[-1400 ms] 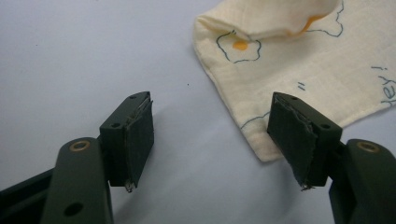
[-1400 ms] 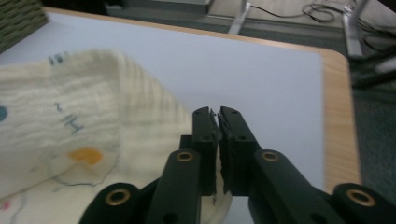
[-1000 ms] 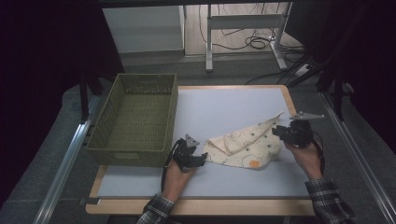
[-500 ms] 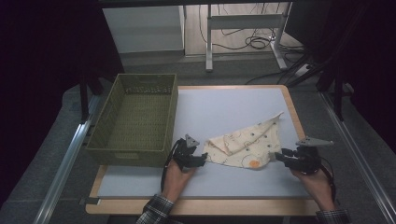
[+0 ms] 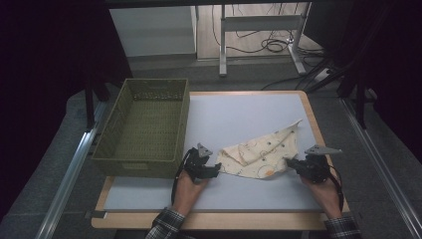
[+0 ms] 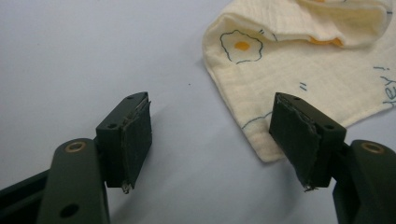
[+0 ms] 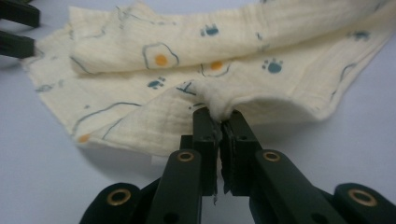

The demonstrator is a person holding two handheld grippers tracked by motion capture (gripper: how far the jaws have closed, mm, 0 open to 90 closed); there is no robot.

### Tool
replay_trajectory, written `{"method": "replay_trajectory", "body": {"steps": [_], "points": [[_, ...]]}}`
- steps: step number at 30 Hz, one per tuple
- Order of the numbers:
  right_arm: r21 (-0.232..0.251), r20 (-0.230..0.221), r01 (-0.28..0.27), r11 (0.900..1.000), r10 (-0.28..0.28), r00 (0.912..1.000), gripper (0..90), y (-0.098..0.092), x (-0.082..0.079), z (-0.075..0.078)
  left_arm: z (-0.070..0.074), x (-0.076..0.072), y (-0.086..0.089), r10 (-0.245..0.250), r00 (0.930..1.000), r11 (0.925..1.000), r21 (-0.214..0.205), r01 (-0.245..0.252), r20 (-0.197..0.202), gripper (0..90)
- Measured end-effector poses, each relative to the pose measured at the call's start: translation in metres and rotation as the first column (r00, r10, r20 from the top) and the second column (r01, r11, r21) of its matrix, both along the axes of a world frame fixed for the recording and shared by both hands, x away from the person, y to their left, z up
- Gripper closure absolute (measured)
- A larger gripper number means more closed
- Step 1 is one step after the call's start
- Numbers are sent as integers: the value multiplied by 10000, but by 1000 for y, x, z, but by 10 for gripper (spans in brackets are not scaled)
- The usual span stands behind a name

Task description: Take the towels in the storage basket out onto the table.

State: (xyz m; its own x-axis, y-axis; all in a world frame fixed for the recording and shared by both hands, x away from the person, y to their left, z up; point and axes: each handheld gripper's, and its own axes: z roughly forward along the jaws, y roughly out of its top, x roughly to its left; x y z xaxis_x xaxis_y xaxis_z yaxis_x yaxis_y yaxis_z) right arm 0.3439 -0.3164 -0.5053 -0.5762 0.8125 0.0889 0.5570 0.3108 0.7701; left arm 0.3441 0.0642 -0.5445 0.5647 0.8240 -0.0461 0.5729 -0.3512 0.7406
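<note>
Cream muslin cloth [image 7: 219,105] is pinched at its near edge between the right gripper [image 7: 218,122] jaws, which have just been closing. The left gripper [image 6: 219,135] is spread at the other corner — not gripping yet. Cloth lies on the table [image 5: 239,114] beside the basket [image 5: 144,124]. Looks like the grab stage — next, the left has to clamp its corner.

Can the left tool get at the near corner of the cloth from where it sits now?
Probably yes: the left tool is open, the cloth corner lies by one pad, and bare table surrounds it.
</note>
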Motion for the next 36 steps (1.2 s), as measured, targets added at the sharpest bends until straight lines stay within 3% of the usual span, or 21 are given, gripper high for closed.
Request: {"method": "replay_trajectory", "body": {"steps": [3,6,7,9,15,20,25,26,28,31,33,36], "points": [[-125,422,-16,9999,21,9991,843,-4,-15,23,0,0,0,-3,10000,10000,7,3,-2,296],[-209,558,84,9997,-72,9984,787,-11,-27,43,0,0,0,-8,10000,10000,8,8,-8,296],[-319,447,124,9994,-110,9989,720,-14,-30,48,0,0,0,1,10000,10000,-13,-1,-7,296],[-524,349,317,9981,-299,9989,697,-19,-34,51,0,0,0,-5,10000,10000,4,5,-5,296],[-457,76,579,9973,-576,9983,681,-34,-42,36,1,-3,-1,-277,9994,9995,165,274,189,305],[-276,-223,180,9995,-186,9996,677,-29,-50,16,7,-11,-4,-865,9961,9961,-156,867,149,424],[-773,-232,-204,9968,187,9996,626,-18,-55,-2,7,-17,-7,-1054,9941,9938,387,1044,251,542],[-960,-217,-217,9951,197,9996,625,-16,-55,-6,5,-16,-7,-1159,9930,9928,330,1152,205,563],[-1274,-203,-240,9916,216,9996,642,-14,-55,-13,3,-15,-4,-1320,9912,9912,-120,1321,84,620],[-1323,87,-227,9909,241,9997,827,-13,-58,-15,3,-15,-4,-1599,9871,9866,-318,1598,-15,745],[-1247,114,-191,9920,206,9997,869,-12,-58,-15,3,-15,-5,-1749,9845,9835,-497,1740,-144,834],[-1159,42,-207,9930,213,9998,873,-14,-59,-15,4,-17,-4,-1804,9832,9824,-545,1787,-278,854]]}}
